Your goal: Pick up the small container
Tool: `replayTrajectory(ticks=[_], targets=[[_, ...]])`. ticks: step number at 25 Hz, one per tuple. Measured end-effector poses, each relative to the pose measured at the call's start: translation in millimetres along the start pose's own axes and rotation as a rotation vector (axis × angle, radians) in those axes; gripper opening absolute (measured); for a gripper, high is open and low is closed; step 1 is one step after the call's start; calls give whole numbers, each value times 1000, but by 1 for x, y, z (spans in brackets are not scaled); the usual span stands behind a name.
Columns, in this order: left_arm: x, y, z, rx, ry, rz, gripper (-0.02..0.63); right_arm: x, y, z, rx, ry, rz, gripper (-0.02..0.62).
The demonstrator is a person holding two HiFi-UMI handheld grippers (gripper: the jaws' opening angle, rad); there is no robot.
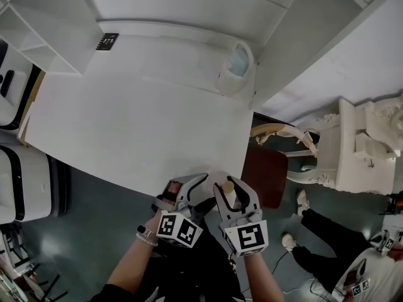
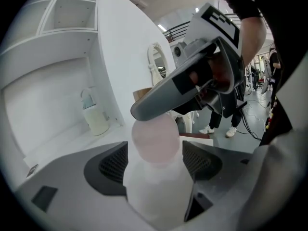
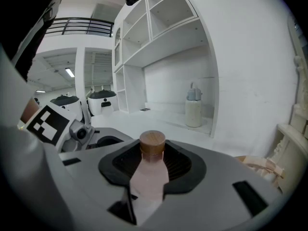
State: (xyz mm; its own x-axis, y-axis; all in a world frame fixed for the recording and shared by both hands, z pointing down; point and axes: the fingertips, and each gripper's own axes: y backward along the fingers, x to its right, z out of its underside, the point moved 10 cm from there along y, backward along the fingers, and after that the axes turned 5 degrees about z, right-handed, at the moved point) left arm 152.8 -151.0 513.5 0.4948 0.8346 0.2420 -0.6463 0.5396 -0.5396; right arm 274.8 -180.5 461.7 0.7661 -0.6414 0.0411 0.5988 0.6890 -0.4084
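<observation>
The small container (image 1: 229,190) is a pale pink bottle with a round wooden cap. It is held in the air just off the white table's (image 1: 126,124) front edge. My right gripper (image 1: 232,192) is shut on it; in the right gripper view the container (image 3: 150,174) stands between the pads with its cap pointing away from the right gripper (image 3: 151,165). My left gripper (image 1: 204,190) is close beside it on the left. In the left gripper view the container (image 2: 156,143) lies between the left gripper's (image 2: 156,159) jaws, which stand open with gaps to both pads.
A cream jug with a blue lid (image 1: 236,68) stands at the table's back right corner. A black marker tag (image 1: 107,41) lies at the back left. A brown stool (image 1: 264,175), ornate white furniture (image 1: 365,143) and a person's legs (image 1: 321,231) are to the right.
</observation>
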Motion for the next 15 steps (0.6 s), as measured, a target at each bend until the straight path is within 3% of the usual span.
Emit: replayTrajectory(ticks=[7, 15], targets=[[-2, -2, 1, 27, 54, -27, 356, -9, 4, -12, 9, -18, -28, 144], [-5, 8, -5, 75, 49, -17, 356, -15, 11, -27, 26, -19, -31, 144]])
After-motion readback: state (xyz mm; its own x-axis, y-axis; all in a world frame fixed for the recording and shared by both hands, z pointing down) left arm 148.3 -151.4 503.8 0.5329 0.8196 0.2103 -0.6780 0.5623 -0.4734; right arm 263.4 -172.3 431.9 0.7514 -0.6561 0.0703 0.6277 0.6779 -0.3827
